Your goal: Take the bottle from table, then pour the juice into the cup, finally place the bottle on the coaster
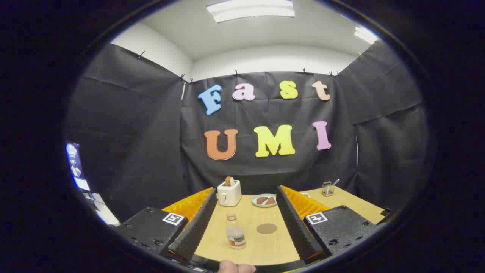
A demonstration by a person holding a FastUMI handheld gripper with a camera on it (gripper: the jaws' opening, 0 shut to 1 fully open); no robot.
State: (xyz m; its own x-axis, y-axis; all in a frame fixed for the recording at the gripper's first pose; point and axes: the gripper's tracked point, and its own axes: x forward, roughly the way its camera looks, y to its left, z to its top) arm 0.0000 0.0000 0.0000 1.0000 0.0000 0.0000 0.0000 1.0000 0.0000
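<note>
Gripper view: I see my gripper (244, 223) with its jaws wide, holding nothing. The bottle (235, 236) stands upright on the table (261, 246) between the fingers, beside the coaster (266, 228). Grasp, pour and placement all remain.

Black cloth (125, 144) hangs round the booth on three sides, pinned along its top edge. Above it, white wall (273, 58) curves up to a white ceiling where two lamps (250, 8) glow bright. Down below, the pale wooden desk (261, 242) runs back to the cloth.
</note>
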